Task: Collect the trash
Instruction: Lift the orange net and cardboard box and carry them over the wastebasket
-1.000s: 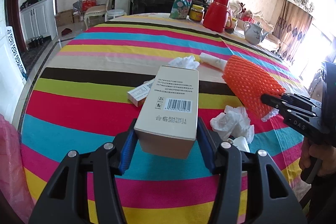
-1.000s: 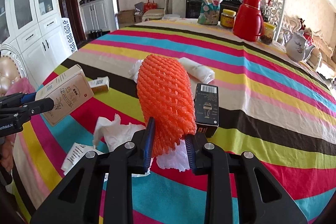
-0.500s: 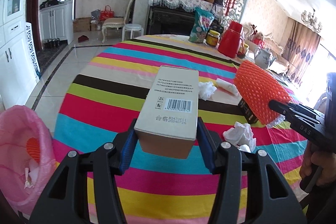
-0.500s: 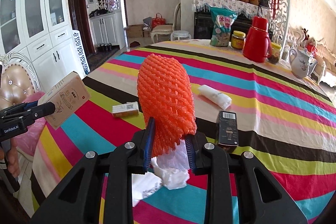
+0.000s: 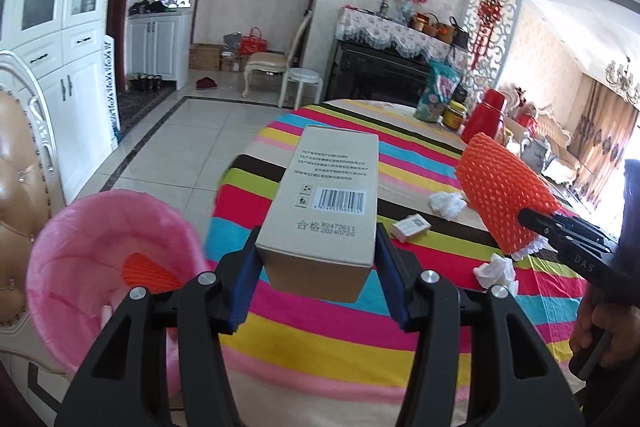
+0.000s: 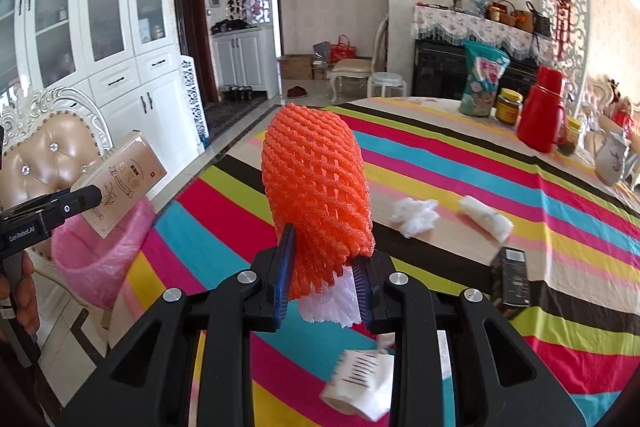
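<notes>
My left gripper (image 5: 316, 269) clamps the beige box (image 5: 326, 203) only at its near end, beside the pink-lined bin (image 5: 80, 227); released early, it could fall outside. My right gripper (image 6: 324, 267) pinches the orange foam net (image 6: 316, 195) above the desk (image 6: 460, 163); it could snag on release.

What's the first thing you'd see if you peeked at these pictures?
The orange foam net jumps out, pinched in the right gripper above the striped table. Next comes the tan box clamped in the left gripper, out past the table's edge. Below it, beside the table, stands a pink-lined bin with another orange net already inside.
</notes>
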The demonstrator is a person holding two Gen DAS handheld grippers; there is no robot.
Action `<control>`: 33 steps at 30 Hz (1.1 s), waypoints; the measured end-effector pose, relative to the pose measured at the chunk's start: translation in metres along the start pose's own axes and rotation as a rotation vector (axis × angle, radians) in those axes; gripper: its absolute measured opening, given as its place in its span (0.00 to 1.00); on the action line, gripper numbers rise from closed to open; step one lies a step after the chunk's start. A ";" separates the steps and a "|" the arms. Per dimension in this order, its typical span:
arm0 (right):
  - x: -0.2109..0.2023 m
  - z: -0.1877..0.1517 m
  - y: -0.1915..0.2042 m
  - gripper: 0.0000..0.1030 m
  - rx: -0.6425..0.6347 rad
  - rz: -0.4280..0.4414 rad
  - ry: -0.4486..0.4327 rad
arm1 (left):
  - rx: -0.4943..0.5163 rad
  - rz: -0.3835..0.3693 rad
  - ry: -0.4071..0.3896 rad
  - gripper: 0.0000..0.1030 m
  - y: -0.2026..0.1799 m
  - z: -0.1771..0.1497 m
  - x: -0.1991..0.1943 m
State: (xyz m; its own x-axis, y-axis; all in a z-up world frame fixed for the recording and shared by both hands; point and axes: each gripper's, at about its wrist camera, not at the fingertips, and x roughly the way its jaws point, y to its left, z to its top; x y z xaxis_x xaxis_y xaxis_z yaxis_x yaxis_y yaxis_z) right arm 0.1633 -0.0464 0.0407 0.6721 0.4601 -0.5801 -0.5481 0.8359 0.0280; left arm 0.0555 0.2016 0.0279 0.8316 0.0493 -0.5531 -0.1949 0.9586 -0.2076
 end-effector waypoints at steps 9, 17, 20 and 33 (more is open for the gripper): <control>0.012 0.011 0.071 0.26 -0.055 0.081 -0.002 | -0.075 0.096 -0.061 0.50 0.064 0.004 -0.043; 0.024 0.023 0.139 0.26 -0.113 0.164 -0.002 | -0.142 0.174 -0.095 0.50 0.113 -0.001 -0.074; 0.029 0.027 0.163 0.26 -0.132 0.192 0.002 | -0.167 0.195 -0.102 0.50 0.129 -0.005 -0.082; 0.056 0.033 0.245 0.26 -0.173 0.279 0.033 | -0.228 0.256 -0.120 0.50 0.167 -0.011 -0.097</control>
State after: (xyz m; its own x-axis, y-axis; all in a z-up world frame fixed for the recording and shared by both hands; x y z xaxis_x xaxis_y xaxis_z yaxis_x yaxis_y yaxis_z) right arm 0.0831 0.1937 0.0415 0.4692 0.6522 -0.5954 -0.7875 0.6142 0.0522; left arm -0.0633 0.3536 0.0379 0.7930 0.3253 -0.5151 -0.5048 0.8242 -0.2565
